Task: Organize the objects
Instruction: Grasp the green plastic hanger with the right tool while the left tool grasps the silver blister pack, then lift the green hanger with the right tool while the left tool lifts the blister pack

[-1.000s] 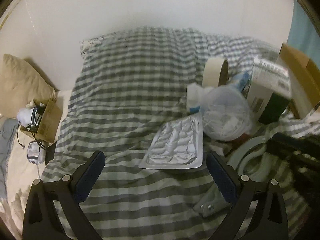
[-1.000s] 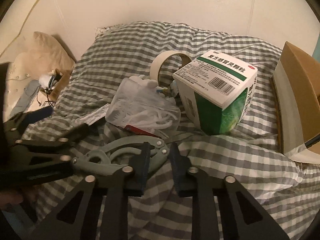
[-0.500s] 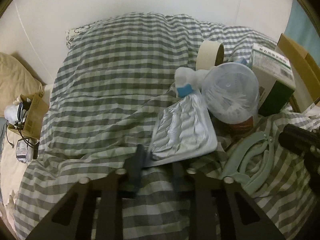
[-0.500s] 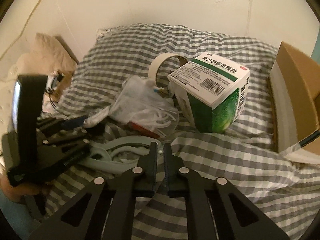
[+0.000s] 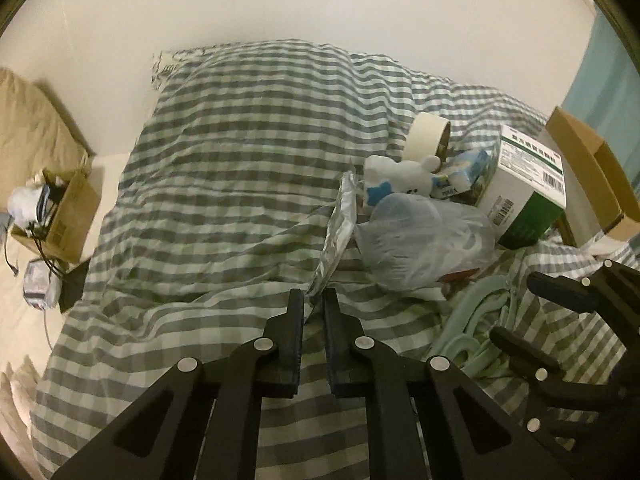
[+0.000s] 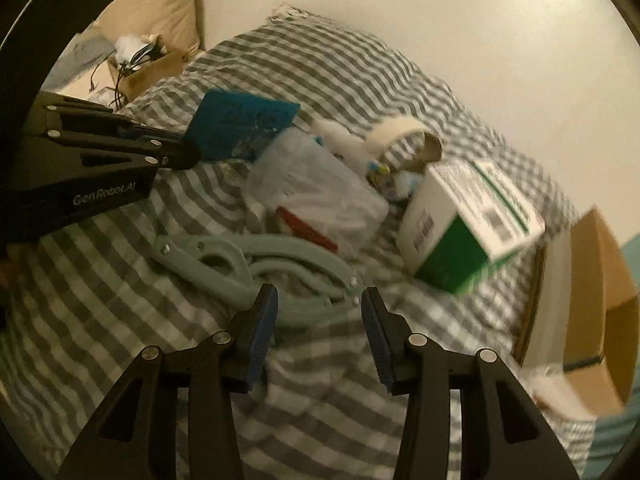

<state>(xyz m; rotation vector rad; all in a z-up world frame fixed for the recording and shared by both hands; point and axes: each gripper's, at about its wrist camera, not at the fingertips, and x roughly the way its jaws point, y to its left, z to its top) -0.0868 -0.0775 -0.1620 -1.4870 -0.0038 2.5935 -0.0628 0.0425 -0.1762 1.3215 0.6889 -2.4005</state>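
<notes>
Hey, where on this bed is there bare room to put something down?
The checked blanket is bare left of the foil pack, across to the small cardboard box at the bed's edge. The right side is crowded: plastic bag, plush toy, tape roll, medicine box, green hangers.

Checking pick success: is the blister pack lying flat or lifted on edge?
On edge. The blister pack stands tilted up off the blanket, its near corner pinched in the left tool.

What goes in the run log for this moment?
left hand-held gripper: shut on blister pack | right hand-held gripper: opening, empty, above hanger | bed: cluttered
</notes>
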